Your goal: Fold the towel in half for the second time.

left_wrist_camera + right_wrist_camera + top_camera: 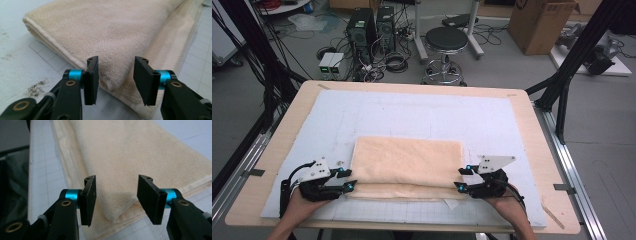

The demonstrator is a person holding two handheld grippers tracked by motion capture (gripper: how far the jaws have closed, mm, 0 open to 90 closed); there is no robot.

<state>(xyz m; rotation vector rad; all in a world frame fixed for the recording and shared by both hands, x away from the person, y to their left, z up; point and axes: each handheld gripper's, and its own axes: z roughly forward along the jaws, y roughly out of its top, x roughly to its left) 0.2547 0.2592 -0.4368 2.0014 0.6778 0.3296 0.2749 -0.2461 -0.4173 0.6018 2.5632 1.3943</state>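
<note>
Here the folded towel [407, 162] lies lengthwise across the table, both tools, left [348, 181] and right [461, 179], released at its near corners.

Even, soft overhead light; faint shadows, close-ups slightly blurred w/ distance.

A folded towel [407, 167] lay on a mat [412, 120] that covered most of the tabletop [537, 150], toward the person's edge. The left gripper [348, 179] sat at the towel's near left corner and the right gripper [460, 179] at its near right corner, each with a towel corner between its spread fingers [91, 80]. Beyond the tabletop's far edge a stool [446, 42] stood on the floor [602, 130].
</note>
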